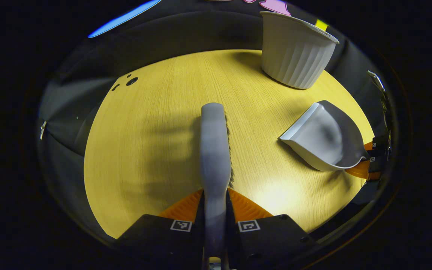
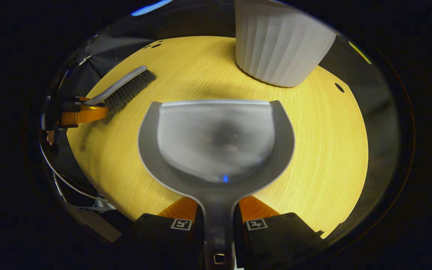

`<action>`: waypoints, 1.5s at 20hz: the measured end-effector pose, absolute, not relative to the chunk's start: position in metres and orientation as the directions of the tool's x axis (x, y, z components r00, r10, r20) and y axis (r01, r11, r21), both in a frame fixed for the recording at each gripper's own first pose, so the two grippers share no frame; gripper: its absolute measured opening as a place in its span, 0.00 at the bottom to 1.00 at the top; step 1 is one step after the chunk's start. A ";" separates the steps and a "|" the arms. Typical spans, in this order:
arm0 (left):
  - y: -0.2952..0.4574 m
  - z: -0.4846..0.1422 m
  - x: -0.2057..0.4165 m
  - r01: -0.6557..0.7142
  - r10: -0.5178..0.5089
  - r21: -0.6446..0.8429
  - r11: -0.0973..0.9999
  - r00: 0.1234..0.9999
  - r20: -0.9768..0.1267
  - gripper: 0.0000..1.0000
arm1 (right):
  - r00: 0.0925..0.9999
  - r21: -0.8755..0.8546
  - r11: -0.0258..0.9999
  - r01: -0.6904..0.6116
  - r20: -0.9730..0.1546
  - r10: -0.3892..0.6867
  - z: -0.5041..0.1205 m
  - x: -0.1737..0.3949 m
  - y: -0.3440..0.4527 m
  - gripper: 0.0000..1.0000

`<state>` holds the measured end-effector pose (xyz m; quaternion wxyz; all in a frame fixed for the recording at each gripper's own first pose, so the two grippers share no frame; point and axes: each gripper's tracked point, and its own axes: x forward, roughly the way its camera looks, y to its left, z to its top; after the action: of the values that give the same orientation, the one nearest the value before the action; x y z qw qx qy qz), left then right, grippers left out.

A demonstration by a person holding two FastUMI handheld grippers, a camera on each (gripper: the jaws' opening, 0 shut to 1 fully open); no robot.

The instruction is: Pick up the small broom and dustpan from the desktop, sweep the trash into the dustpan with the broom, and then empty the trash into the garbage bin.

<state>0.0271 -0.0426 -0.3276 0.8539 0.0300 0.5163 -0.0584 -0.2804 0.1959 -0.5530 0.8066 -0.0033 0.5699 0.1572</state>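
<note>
L gripper (image 1: 215, 210) is clamped on the broom (image 1: 214, 150), both fingers pressed to the handle's sides at the bottom of the left gripper view. Broom's long axis runs straight fwd from the fingers, in line w/ the gripper; free end points away toward the far side of the desktop (image 1: 156, 150). Back of the broom faces the camera, dark bristles just peeking along its right edge, facing down toward the wood. Can't tell if bristles touch the desktop.

R gripper (image 2: 218, 219) is closed on the dustpan (image 2: 216, 138) handle, a finger tight on each side. Handle runs back between the fingers, pan fans out fwd; its straight open lip is the far edge, pointing at the garbage bin (image 2: 276, 48). Pan looks held above the desktop (image 2: 332, 142), roughly level, hollow side up; inside is blurred, contents unclear.

From the left gripper view the dustpan (image 1: 323, 137) sits to the right of the broom, well apart, lip angled up-left, w/ the R gripper (image 1: 369, 161) at its rear by the table edge. Garbage bin (image 1: 294, 52), white, ribbed, upright, stands at the far right of the desktop, beyond the pan, near but not touching.

From the right gripper view the broom (image 2: 126, 88) is off to the left, tilted, head pointing up-right, bristles down, held by the L gripper (image 2: 84, 112) near the desktop's left edge. A fingertip of the person's hand (image 2: 50, 138) shows just below that gripper.
</note>
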 end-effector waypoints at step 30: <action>-0.056 -0.131 0.075 0.159 -0.151 -0.019 0.987 0.884 -0.442 0.78 | 0.761 0.238 0.959 -0.152 -0.592 0.268 -0.348 -0.222 0.175 0.65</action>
<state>0.0755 -0.0564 -0.1305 0.9706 0.0087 0.2270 -0.0798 -0.2216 0.1747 -0.3479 0.9341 0.0882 0.3273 0.1124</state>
